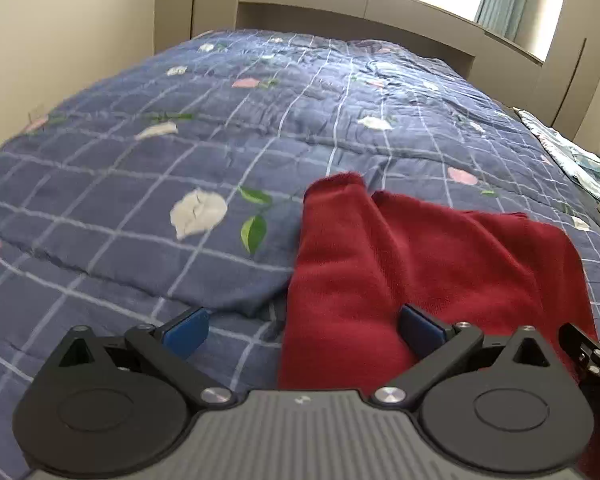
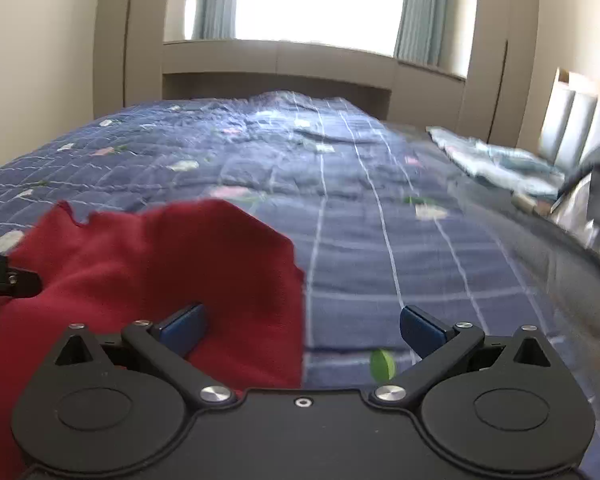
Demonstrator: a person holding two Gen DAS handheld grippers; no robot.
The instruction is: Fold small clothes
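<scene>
Red garment [image 1: 420, 264] lies rumpled on the near part of the quilted bed [image 1: 180, 152]. Left gripper [image 1: 304, 330] and right gripper [image 2: 304, 330] both spread, empty, straddling its near edges. Risk: pinching quilt too, dragging it.

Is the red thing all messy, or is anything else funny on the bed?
Yes. The red garment lies crumpled on the blue quilt, with raised folds and a ragged-looking far edge. Light blue bedding is also bunched at the bed's right side.
</scene>
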